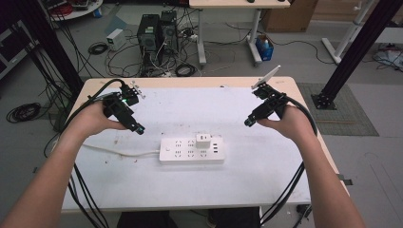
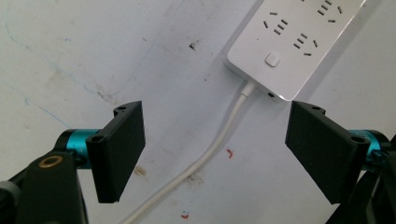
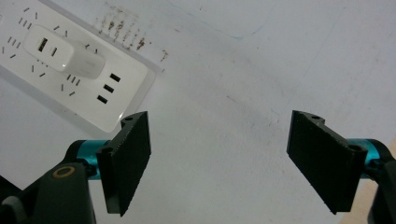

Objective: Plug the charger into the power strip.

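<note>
A white power strip [image 1: 187,151] lies in the middle of the table, its white cord [image 1: 119,153] running off to the left. A white charger block [image 1: 203,140] is plugged into its top right sockets. My left gripper [image 1: 138,128] hovers left of the strip, open and empty; in the left gripper view the strip's switch end [image 2: 289,51] and cord [image 2: 219,140] lie between and beyond the jaws. My right gripper [image 1: 249,122] hangs open and empty up and to the right of the strip. The right gripper view shows the charger block [image 3: 63,58] on the strip [image 3: 121,98] at upper left.
The white table top [image 1: 190,185] is stained in places. Black cables trail from both grippers over the table's front edge. Beyond the far edge are computer towers [image 1: 157,33], tangled floor cables and another desk.
</note>
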Tool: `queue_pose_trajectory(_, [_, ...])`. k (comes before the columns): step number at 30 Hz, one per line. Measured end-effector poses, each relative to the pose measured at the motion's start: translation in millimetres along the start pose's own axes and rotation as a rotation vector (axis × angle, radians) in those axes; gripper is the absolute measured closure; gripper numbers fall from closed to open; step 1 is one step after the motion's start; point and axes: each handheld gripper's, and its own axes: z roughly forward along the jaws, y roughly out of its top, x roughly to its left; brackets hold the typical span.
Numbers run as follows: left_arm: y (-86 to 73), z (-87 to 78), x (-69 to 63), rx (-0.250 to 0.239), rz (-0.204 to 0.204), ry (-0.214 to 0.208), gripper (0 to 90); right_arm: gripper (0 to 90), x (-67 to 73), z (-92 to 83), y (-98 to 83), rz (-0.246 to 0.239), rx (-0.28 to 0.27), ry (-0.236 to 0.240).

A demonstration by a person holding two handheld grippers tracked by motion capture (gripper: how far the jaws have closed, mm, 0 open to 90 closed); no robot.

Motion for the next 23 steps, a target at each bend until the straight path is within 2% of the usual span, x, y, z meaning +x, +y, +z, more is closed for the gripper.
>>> queue_pose_trajectory(23, [5.6, 3.2, -5.4, 0.003, 0.015, -0.009, 20.2, 21.2, -2.1, 1.3, -4.5, -0.006, 0.007, -0.016])
